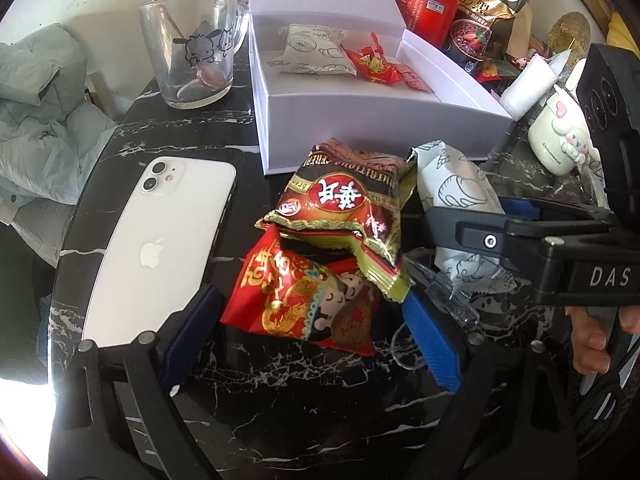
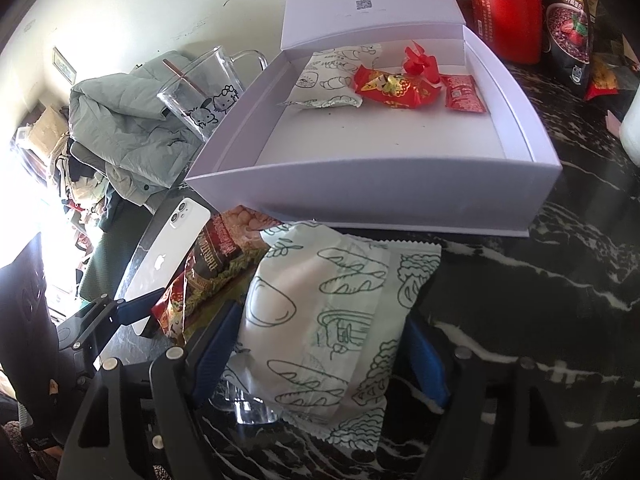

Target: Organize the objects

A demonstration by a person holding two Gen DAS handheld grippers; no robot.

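a round black marble table (image 1: pixel 248 364) with white veins fills the lower half of both views. behind it, in the upper left, stands a plain cream wall (image 2: pixel 132 8) with a small framed picture (image 2: pixel 64 65). a grey-green padded jacket (image 1: pixel 38 112) lies heaped at the left (on what, unclear). hard daylight burns out the lower left edge.

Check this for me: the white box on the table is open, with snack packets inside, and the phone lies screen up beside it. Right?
One slip: the phone lies screen down; the left wrist view shows its back, with camera lenses and logo. The white box is open with snack packets inside.
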